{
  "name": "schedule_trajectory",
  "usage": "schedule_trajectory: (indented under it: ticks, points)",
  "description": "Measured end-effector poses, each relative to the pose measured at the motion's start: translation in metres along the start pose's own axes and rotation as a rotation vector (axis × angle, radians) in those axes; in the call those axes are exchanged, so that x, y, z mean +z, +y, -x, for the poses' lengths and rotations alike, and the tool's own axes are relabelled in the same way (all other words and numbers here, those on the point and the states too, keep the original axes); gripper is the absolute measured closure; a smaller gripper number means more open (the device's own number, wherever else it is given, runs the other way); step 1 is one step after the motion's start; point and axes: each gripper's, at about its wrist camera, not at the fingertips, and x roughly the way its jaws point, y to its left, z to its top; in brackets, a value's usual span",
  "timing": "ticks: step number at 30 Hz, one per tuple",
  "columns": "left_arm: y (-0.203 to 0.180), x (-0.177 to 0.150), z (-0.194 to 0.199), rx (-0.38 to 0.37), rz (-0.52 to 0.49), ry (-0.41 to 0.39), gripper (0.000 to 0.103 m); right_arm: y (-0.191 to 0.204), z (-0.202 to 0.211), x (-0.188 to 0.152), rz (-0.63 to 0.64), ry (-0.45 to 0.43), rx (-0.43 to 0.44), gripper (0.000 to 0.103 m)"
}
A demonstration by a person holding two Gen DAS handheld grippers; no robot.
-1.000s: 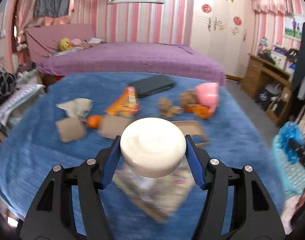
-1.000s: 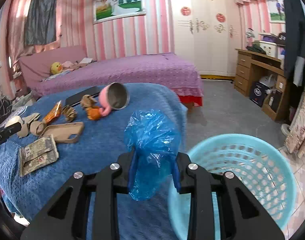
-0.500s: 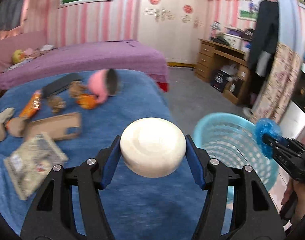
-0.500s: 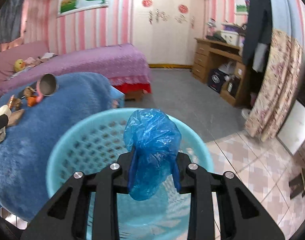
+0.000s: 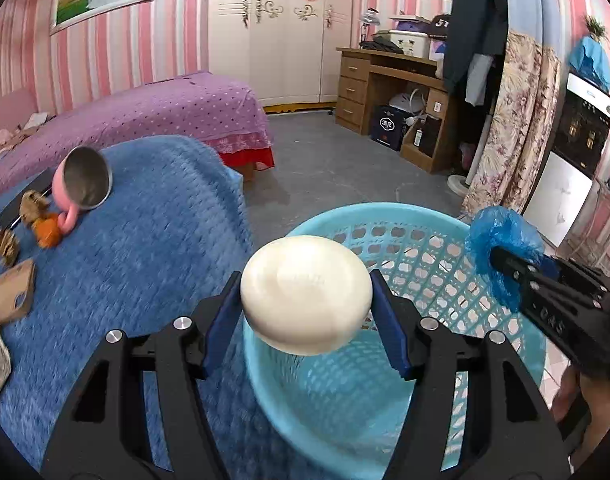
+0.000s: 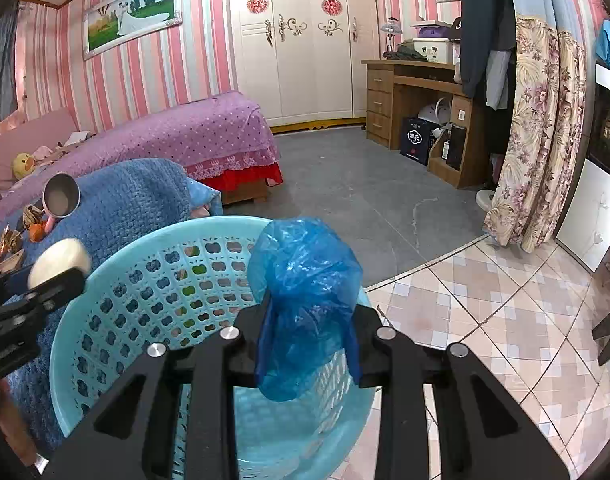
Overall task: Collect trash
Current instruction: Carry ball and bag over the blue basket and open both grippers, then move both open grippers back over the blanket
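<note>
Left gripper (image 5: 305,312) jaws clamped on a cream round lid (image 5: 305,292), held over the basket (image 5: 409,240) rim at 9 o'clock, likely for dropping. Right gripper (image 6: 307,336) jaws clamped on a crumpled blue bag (image 6: 305,300) above the basket mouth at 3 o'clock. More scraps remain on the blue tabletop (image 5: 145,248), near the pink cup (image 5: 81,188).
</note>
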Motion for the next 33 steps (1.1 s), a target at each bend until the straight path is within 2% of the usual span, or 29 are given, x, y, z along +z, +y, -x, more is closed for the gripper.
schedule_trajectory:
  ticks: [3, 7, 8, 14, 17, 18, 19, 20, 22, 24, 29, 33]
  points:
    - [0.000, 0.003, -0.015, 0.001, -0.010, 0.036, 0.041, 0.002, 0.000, 0.000, 0.009, -0.001, -0.001, 0.073]
    - [0.014, 0.005, -0.016, 0.001, 0.056, 0.041, 0.021, 0.003, -0.001, -0.001, 0.016, 0.002, -0.004, 0.073]
    - [0.017, 0.005, -0.013, 0.008, 0.063, 0.032, 0.018, 0.003, -0.001, -0.001, 0.015, 0.002, -0.003, 0.073]
    - [0.032, 0.007, -0.006, 0.082, 0.056, 0.003, 0.008, 0.007, -0.001, -0.002, 0.027, 0.009, -0.011, 0.073]
    - [0.047, 0.007, 0.001, 0.103, 0.075, -0.003, 0.007, 0.013, -0.002, 0.000, 0.037, 0.010, -0.020, 0.072]
    - [0.051, 0.007, 0.003, 0.103, 0.079, -0.002, 0.007, 0.013, -0.002, 0.000, 0.038, 0.010, -0.023, 0.070]
    - [0.055, 0.007, 0.005, 0.106, 0.079, -0.002, 0.006, 0.015, -0.001, 0.000, 0.037, 0.005, -0.030, 0.062]
    - [0.058, 0.007, 0.008, 0.113, 0.078, -0.006, 0.006, 0.016, 0.000, 0.000, 0.036, 0.001, -0.040, 0.050]
    - [0.063, 0.007, 0.013, 0.125, 0.074, -0.016, 0.006, 0.016, 0.003, 0.002, 0.022, -0.013, -0.052, 0.036]
    - [0.069, 0.006, 0.020, 0.134, 0.076, -0.024, 0.006, 0.018, 0.004, 0.004, 0.009, -0.014, -0.055, 0.034]
    - [0.089, 0.003, 0.037, 0.143, 0.102, -0.037, 0.006, 0.029, 0.011, 0.010, -0.013, -0.040, -0.104, 0.013]
    - [0.110, 0.002, 0.056, 0.167, 0.113, -0.058, 0.006, 0.042, 0.018, 0.017, -0.032, -0.064, -0.111, 0.008]
